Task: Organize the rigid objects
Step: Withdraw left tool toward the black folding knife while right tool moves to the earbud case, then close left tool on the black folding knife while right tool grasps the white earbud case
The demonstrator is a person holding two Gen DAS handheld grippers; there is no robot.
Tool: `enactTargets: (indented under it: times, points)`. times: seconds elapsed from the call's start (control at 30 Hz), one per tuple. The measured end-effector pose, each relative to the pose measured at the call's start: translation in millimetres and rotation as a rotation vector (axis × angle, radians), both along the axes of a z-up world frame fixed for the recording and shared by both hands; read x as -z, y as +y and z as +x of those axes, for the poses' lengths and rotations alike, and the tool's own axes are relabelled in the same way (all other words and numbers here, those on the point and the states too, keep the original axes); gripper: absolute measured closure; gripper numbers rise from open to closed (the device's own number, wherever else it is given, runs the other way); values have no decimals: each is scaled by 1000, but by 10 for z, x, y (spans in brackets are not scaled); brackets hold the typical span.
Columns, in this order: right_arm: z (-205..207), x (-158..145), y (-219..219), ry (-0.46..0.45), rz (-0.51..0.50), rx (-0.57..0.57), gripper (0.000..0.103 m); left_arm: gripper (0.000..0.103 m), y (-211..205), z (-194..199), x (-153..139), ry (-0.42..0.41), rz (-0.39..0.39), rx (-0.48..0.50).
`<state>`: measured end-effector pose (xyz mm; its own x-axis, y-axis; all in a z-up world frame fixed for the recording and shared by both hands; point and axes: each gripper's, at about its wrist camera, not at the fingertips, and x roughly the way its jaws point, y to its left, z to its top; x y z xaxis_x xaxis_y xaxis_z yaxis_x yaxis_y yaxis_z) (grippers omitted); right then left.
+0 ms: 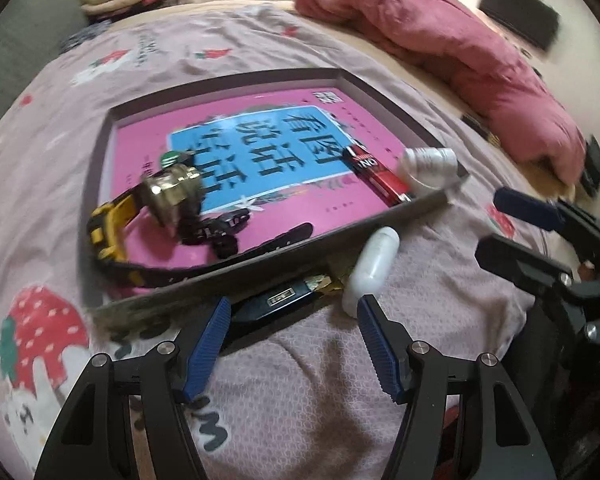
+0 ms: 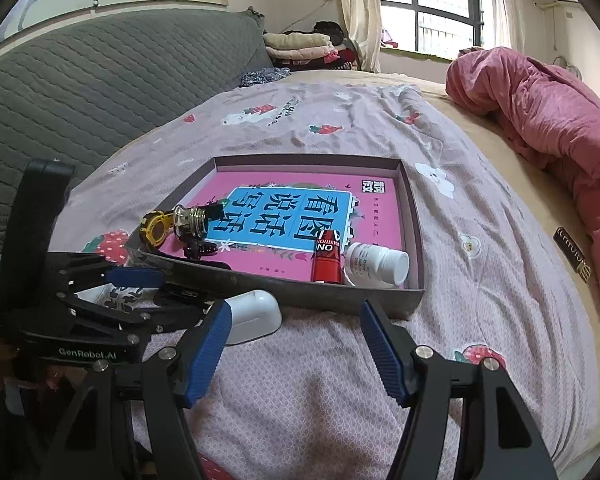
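A shallow grey box lies on the bed, lined with a pink book. In it are a yellow-black watch, a brass fitting, a black clip, a red tube and a white bottle. Outside its near wall lie a white oblong case and a dark blue flat object. My left gripper is open just before these two. My right gripper is open and empty, right of the white case.
A pink quilt lies bunched at the right. Folded clothes are stacked by the window. A grey padded headboard stands at the left. The other gripper shows at each view's side.
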<state>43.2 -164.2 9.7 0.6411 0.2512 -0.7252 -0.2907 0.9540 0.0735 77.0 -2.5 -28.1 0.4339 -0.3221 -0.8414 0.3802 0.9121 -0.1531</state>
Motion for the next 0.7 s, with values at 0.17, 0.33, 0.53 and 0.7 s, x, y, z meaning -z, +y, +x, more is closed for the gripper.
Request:
enactTargets:
  times: [0.17, 0.33, 0.53, 0.7]
  points:
    - [23, 33, -21, 11, -2, 11, 37, 36, 21, 74, 41, 28, -20, 125]
    - [36, 59, -8, 21, -3, 15, 37, 36, 21, 96, 65, 43, 11, 282]
    - [85, 116, 60, 56, 11, 7, 37, 36, -122, 81, 211, 42, 134, 369]
    - [184, 178, 151, 110, 45, 14, 37, 36, -122, 98, 247, 33, 97, 356]
